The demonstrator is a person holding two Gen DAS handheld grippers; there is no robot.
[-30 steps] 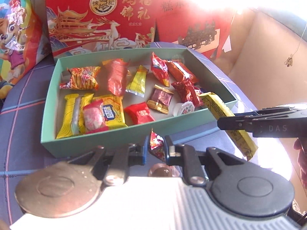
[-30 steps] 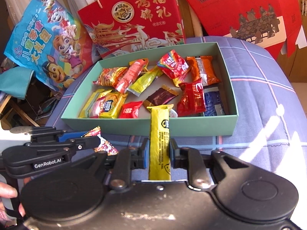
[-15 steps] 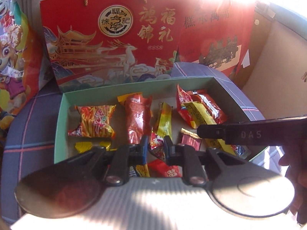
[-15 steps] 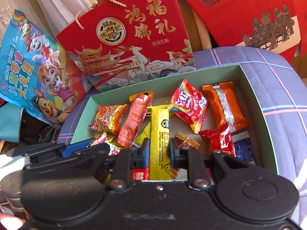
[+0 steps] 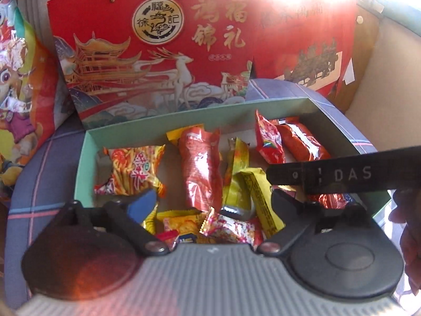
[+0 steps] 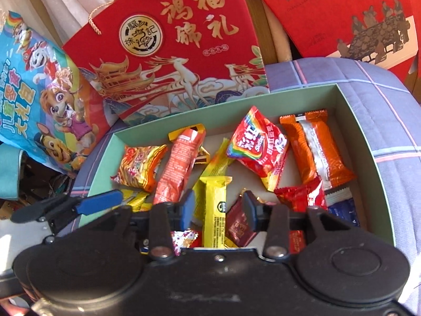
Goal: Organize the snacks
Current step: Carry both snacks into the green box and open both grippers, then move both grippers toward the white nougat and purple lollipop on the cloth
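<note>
A green box (image 5: 184,121) (image 6: 352,121) on a blue plaid surface holds several wrapped snacks. My left gripper (image 5: 213,200) is open above the box's near part, and a small red and white patterned candy (image 5: 229,227) lies loose below it among the snacks. My right gripper (image 6: 218,208) is open, its jaws apart around a long yellow bar (image 6: 214,210) that lies in the box without being clamped. The yellow bar also shows in the left wrist view (image 5: 260,200). The right gripper's finger (image 5: 342,173) crosses the left wrist view. The left gripper's blue pad (image 6: 100,201) shows in the right wrist view.
A red gift bag (image 5: 158,52) (image 6: 171,47) stands right behind the box. A second red bag (image 6: 342,13) stands at the back right and a cartoon-print bag (image 6: 39,100) at the left. Plaid fabric (image 6: 394,137) lies right of the box.
Both grippers moved forward over the box and opened. The small candy dropped from the left gripper and the yellow bar from the right gripper into the box.
</note>
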